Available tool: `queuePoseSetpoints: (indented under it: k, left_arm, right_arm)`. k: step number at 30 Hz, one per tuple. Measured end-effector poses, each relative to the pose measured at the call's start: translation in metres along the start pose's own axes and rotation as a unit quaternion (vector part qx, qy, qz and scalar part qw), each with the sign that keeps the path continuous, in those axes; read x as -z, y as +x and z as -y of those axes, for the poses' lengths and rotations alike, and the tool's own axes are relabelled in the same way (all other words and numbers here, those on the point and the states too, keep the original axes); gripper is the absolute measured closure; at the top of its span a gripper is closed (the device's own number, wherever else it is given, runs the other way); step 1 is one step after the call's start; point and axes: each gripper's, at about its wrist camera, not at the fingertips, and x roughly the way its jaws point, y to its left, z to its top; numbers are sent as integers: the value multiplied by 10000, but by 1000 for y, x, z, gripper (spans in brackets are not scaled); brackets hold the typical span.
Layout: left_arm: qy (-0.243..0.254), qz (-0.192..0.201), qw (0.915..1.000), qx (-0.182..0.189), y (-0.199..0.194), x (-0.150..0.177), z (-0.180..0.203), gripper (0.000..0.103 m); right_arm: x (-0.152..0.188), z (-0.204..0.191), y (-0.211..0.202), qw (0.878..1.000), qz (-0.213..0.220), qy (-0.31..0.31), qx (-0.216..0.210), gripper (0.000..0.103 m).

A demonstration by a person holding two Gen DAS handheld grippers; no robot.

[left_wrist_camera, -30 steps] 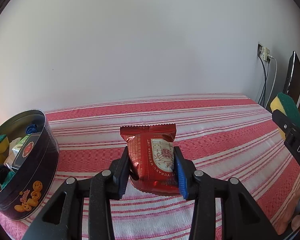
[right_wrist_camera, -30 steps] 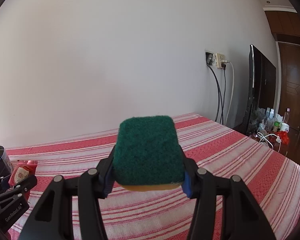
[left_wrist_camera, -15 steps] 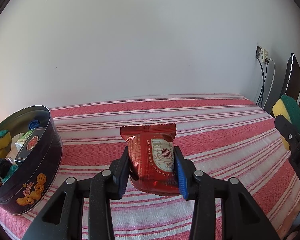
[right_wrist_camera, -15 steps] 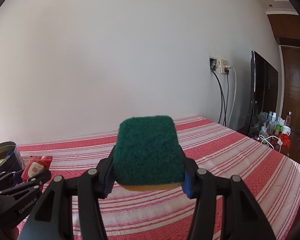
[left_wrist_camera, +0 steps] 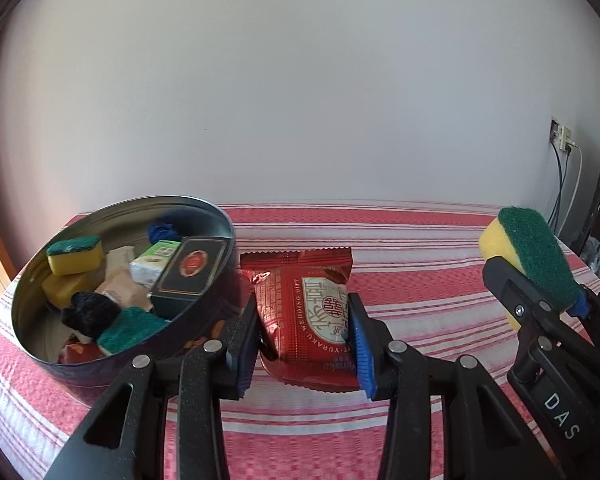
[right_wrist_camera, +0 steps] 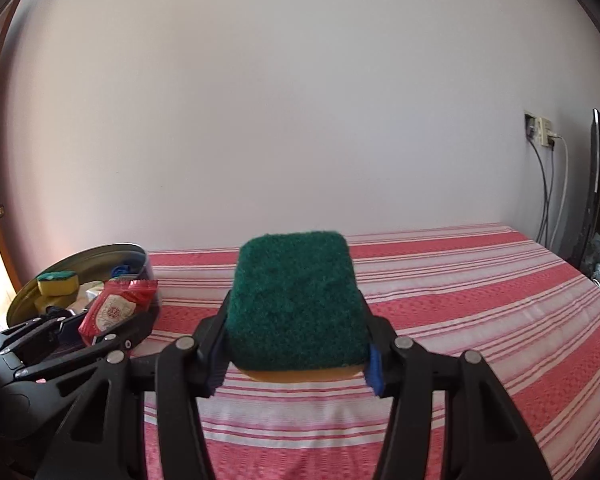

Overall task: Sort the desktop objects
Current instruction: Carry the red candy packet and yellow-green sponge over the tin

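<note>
Plain white wall backed a bench (left_wrist_camera: 420,248) under red-striped cloth.

Left wrist view: left gripper (left_wrist_camera: 304,344) was clamped on a red snack packet (left_wrist_camera: 306,312), held upright off the cloth. Round tin (left_wrist_camera: 220,240) sat just left of its fingers, crowded with sponges, a dark box and wrapped items. Right gripper (left_wrist_camera: 540,300) showed at far right.

Right wrist view: right gripper (right_wrist_camera: 296,356) was clamped on a green-topped sponge (right_wrist_camera: 294,300), above the cloth; tin well to its left, behind the left gripper.

Risk, judged: the tin looked nearly full, so a dropped packet could perch on the pile and slide out. Both grippers converging on one tin could collide.
</note>
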Motion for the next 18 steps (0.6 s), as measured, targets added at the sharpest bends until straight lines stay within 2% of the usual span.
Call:
queuePoseSetpoints:
  k: [10,18]
  left_arm:
    - [-376,196,9973,-605,-23,-15,-78,60]
    - [-744,286,9918,-996,-34,-20,-128,60]
  right_arm:
    - [-15,-76,15,9966,-14,-202,-795,49]
    - [-25,-118,32,9926,-98,-239,-1188,49]
